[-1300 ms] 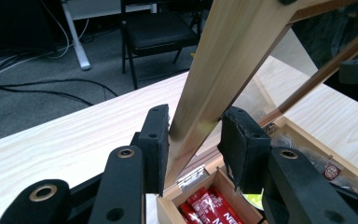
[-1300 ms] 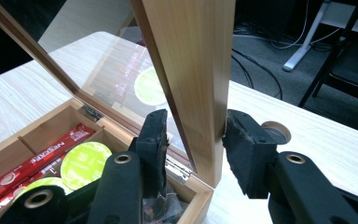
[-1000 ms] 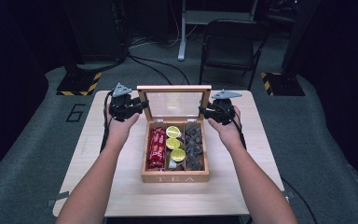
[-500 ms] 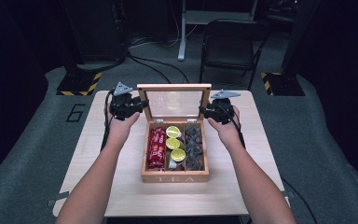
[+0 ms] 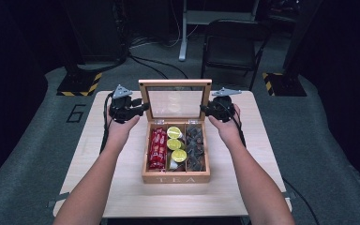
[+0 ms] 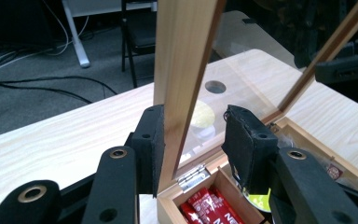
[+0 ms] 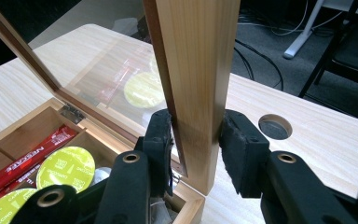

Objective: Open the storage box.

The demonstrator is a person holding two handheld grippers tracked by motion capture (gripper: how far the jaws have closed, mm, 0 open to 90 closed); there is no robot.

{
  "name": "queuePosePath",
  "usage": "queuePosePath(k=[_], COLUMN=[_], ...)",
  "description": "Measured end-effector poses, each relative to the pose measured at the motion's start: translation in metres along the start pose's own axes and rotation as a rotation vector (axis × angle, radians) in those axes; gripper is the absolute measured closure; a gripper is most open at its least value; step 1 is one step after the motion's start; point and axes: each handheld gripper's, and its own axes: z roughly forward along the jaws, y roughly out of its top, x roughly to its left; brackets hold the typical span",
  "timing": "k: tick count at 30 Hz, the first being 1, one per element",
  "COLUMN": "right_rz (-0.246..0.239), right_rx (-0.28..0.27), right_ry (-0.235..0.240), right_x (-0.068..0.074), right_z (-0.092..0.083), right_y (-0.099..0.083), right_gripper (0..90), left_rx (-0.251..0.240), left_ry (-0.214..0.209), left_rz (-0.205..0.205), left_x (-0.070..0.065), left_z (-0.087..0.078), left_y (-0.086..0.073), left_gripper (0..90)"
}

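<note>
A wooden tea box point(image 5: 176, 178) stands mid-table with its glass lid point(image 5: 175, 101) upright. Inside lie red packets point(image 5: 157, 149), yellow-green capsules point(image 5: 174, 132) and dark tea bags point(image 5: 195, 147). My left gripper point(image 5: 143, 107) straddles the lid's left side frame point(image 6: 182, 70). Its jaws have just been opening: one pad point(image 6: 153, 140) rests on the wood, the other point(image 6: 244, 140) stands off the glass. My right gripper point(image 5: 205, 108) is shut on the lid's right side frame point(image 7: 198, 56), both pads pressing it.
The light wooden table point(image 5: 98, 178) has a round cable hole point(image 7: 275, 126) beyond the box. A black chair point(image 5: 229, 47) and cables lie on the floor behind the table. Forearms reach in on either side of the box.
</note>
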Motion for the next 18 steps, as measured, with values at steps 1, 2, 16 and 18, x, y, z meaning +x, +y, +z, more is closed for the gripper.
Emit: queuePosePath(k=[1,2,16,18], right_rz=[0.002,0.004,0.022,0.027], right_rx=[0.002,0.009,0.028,0.036], right_ry=[-0.001,-0.002,-0.010,-0.012], right_x=[0.000,0.000,-0.007,-0.007], right_z=[0.001,0.001,0.010,0.011], right_y=[0.001,0.002,0.010,0.011], right_gripper=[63.7,63.7,64.5,64.6], left_rx=[0.002,0.000,0.009,0.008], left_ry=[-0.001,-0.003,-0.023,-0.025], left_rz=[0.001,0.002,0.035,0.031], left_x=[0.000,0.000,-0.006,-0.006], left_z=[0.000,0.000,-0.008,-0.009], left_y=[0.000,0.000,-0.004,-0.006], left_gripper=[58.1,58.1,58.1,58.0])
